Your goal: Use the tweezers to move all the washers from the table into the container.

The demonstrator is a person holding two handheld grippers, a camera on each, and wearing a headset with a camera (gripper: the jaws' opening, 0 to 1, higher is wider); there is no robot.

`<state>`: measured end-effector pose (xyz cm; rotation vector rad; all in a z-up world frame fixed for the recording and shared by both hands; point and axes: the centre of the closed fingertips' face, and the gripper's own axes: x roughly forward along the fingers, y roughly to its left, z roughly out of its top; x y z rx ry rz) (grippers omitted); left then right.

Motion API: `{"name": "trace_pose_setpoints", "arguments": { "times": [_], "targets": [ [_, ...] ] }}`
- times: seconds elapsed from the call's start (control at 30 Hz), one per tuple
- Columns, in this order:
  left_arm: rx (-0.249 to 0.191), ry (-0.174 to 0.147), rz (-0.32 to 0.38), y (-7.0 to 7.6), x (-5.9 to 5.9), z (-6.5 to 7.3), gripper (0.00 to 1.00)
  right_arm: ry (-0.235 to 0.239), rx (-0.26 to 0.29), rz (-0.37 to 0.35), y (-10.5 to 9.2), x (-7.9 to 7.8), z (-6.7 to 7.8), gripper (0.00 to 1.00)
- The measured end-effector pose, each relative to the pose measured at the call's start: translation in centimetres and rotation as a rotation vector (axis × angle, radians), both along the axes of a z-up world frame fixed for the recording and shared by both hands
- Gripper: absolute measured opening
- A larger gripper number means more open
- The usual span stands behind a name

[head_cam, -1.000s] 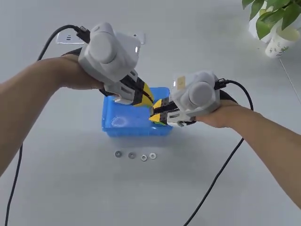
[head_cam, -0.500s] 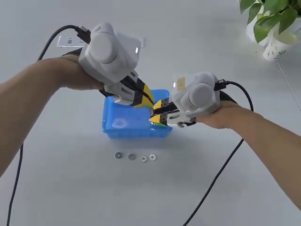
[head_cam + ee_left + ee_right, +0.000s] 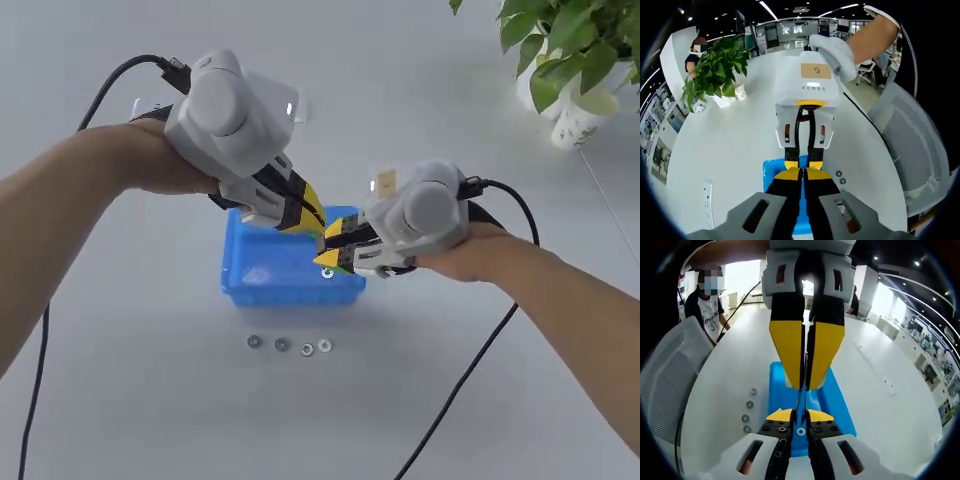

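Since earlier: washer (image 3: pixel 327 272) now showing at tweezers (image 3: pixel 805 371) tip, over container (image 3: pixel 262 272). Left gripper (image 3: pixel 308 215) and right gripper (image 3: pixel 335 257) jaws both pinch tweezers. Four loose washers (image 3: pixel 281 345) near container's front wall.

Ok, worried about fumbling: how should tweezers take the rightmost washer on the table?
Probably pinch the rim of the small silver metal washer, one tip through its hole, from above on its free right side: it lies flat on the white table, a neighbour close at its left.
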<state>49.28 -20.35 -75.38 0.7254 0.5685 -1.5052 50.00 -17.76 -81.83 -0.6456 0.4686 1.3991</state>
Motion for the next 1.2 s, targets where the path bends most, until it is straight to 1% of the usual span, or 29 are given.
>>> {"name": "trace_pose_setpoints", "arguments": {
  "times": [0.2, 0.3, 0.53, 0.67, 0.87, 1.2],
  "targets": [
    [0.006, -0.008, -0.003, 0.0, -0.5, 1.1, 0.04, -0.018, 0.009, 0.0, 0.1, -0.5, 1.1, 0.11],
    [0.006, -0.002, 0.0, 0.1, -0.9, 1.5, 0.04, -0.022, 0.013, 0.001, 0.1, -0.8, 1.5, 0.11],
    [0.016, 0.003, -0.003, 0.1, -2.0, 2.0, 0.04, -0.031, 0.012, -0.002, 0.2, -2.0, 2.2, 0.11],
    [0.02, 0.0, -0.006, 0.0, -2.7, 2.3, 0.04, -0.035, 0.014, -0.005, 0.1, -2.7, 2.5, 0.11],
    [0.02, 0.002, -0.012, -0.1, -3.7, 2.3, 0.04, -0.035, 0.014, -0.01, 0.0, -3.7, 2.5, 0.11],
    [0.022, 0.009, -0.019, -0.2, -5.4, 1.5, 0.04, -0.02, 0.011, -0.012, -0.1, -5.3, 1.8, 0.11]
  ]
}}
